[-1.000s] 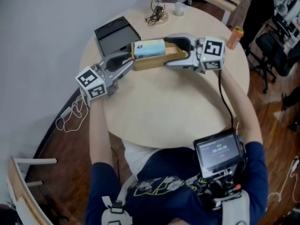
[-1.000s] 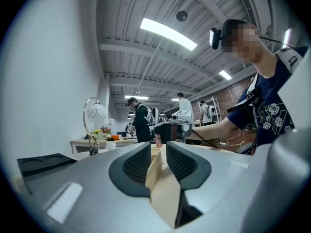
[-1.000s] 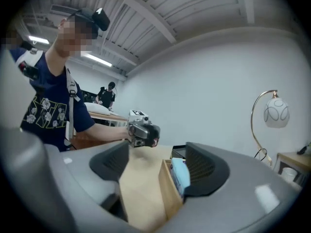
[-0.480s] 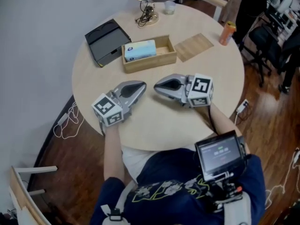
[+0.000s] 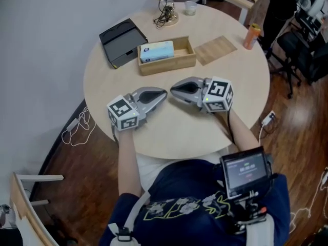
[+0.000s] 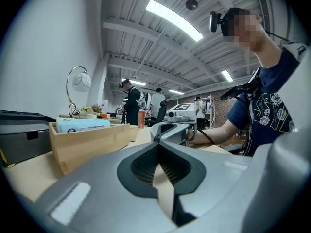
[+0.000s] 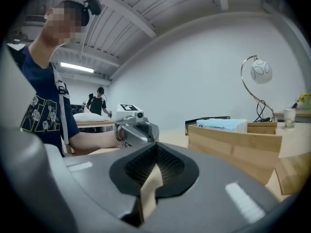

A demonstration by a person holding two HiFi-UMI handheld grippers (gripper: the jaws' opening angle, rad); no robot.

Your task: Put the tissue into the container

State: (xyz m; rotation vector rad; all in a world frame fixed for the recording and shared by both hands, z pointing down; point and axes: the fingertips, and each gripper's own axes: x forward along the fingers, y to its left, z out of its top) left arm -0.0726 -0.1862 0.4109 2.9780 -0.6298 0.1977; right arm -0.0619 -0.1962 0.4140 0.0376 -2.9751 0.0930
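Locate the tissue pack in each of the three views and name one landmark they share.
Head view: the tissue pack lies upper centre, in the left end of the wooden container.
Left gripper view: left of centre, at mid height, its top showing above the container's wall.
Right gripper view: right of centre, at mid height, again above the container's wall.
Shared landmark: the wooden container itself, visible in all three.

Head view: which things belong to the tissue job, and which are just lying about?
Job: tissue pack, wooden box, left gripper, right gripper.
Lying about: black case, lamp, cup, orange bottle.
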